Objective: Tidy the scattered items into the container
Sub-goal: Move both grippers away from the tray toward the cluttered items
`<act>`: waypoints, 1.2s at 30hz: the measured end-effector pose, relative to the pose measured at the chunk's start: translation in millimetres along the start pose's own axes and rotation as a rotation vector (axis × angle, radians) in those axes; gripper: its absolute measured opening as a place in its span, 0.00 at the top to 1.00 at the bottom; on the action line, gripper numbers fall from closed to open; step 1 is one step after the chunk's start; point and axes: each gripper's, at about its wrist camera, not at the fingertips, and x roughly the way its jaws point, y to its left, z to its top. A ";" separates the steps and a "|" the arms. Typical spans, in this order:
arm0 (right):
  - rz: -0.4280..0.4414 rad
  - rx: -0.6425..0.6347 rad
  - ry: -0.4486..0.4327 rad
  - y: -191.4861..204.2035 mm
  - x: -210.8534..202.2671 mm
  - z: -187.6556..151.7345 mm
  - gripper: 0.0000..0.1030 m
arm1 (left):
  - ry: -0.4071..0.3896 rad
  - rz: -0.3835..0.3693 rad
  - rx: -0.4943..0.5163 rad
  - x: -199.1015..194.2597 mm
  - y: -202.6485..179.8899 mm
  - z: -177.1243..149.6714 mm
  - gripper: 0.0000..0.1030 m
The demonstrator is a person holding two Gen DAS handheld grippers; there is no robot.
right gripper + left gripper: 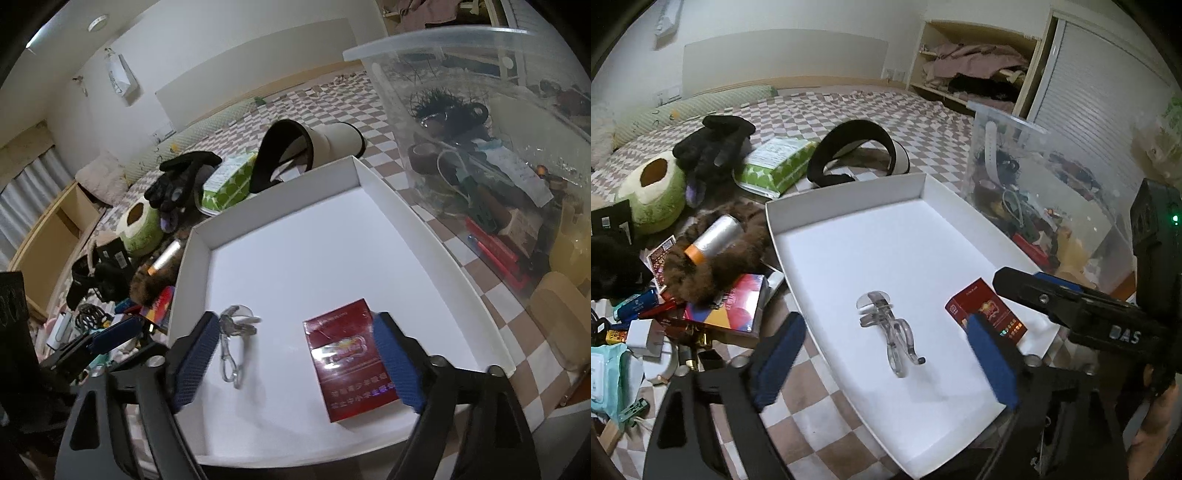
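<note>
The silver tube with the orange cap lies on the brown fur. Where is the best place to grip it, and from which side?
Grip the silver tube at mid-body, across its width, coming from above with the left gripper. It lies tilted on the brown fur, orange cap lower, so its round sides are free; the cap end sits closer to the fur.

A bed (871, 107) with a pink-and-white checked cover carries everything. A shallow white tray (846, 195) lies on it near the middle. Just beyond the tray's far edge sit a black-and-cream sun visor (857, 147) and a green-patterned tissue pack (775, 162). To the tray's left lie a black glove (713, 144), a green round plush (652, 192), a brown furry heap (701, 269) and a colourful box (731, 306). On the tray's right stands a clear plastic bin (1045, 177).
</note>
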 end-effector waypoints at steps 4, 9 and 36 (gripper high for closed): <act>-0.008 -0.005 -0.028 8.6 -4.7 2.3 0.00 | -0.014 0.011 -0.005 -7.1 5.1 0.6 0.07; -0.013 -0.004 -0.052 17.0 -10.6 4.7 0.00 | -0.042 0.032 -0.012 -17.2 12.4 -0.4 0.01; 0.141 -0.121 -0.103 109.7 -31.8 7.1 0.00 | -0.184 0.202 -0.121 -100.0 97.0 -13.4 0.01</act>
